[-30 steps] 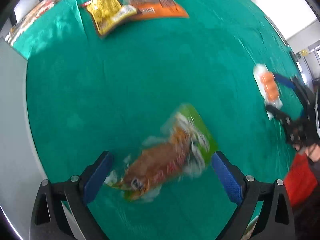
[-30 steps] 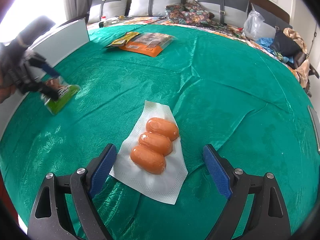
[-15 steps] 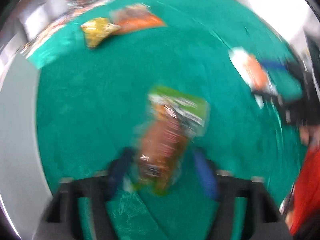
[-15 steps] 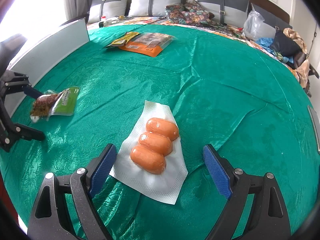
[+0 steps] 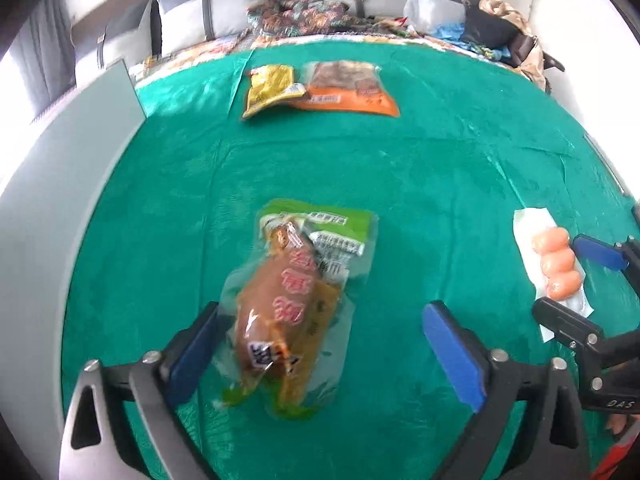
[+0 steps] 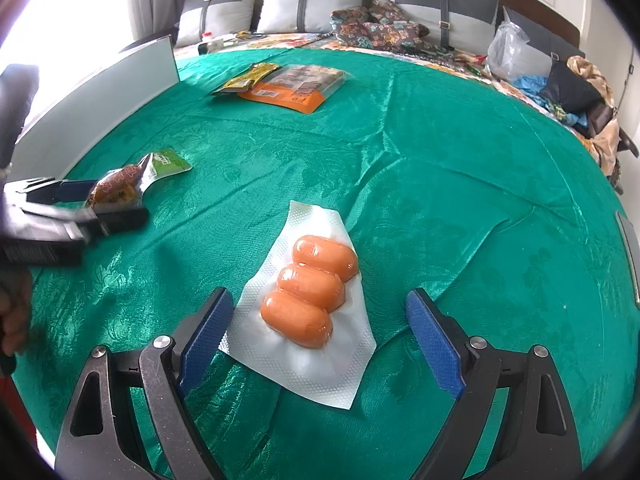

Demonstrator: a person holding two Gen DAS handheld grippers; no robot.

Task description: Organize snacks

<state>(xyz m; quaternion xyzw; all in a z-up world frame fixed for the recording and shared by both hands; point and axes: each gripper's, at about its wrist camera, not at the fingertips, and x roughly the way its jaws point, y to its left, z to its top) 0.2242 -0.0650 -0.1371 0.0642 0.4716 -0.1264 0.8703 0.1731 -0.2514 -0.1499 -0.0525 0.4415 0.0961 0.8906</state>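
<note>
A green-topped clear snack pack (image 5: 296, 292) with a brown piece inside lies on the green cloth (image 5: 440, 184), lengthwise between the fingers of my left gripper (image 5: 320, 326). Its jaws are opening; the left pad is beside the pack's edge and the right pad stands well clear. In the right wrist view the same pack (image 6: 120, 184) shows at the left gripper (image 6: 80, 204). My right gripper (image 6: 318, 312) stands open astride a white vacuum pack of three orange sausages (image 6: 312, 288), not touching it. A yellow pack (image 5: 270, 88) and an orange pack (image 5: 344, 88) lie side by side at the far end.
A pale grey board (image 5: 60, 184) stands along the left edge of the cloth. Grey pillows (image 6: 316, 4), a patterned cushion, a plastic bag (image 6: 510, 50) and clothes crowd the far side. A hand (image 6: 14, 312) shows at the left edge.
The left gripper shut on the green pack, swung it round so its green end points away, then opened wide again. The right gripper and the sausage pack have not moved.
</note>
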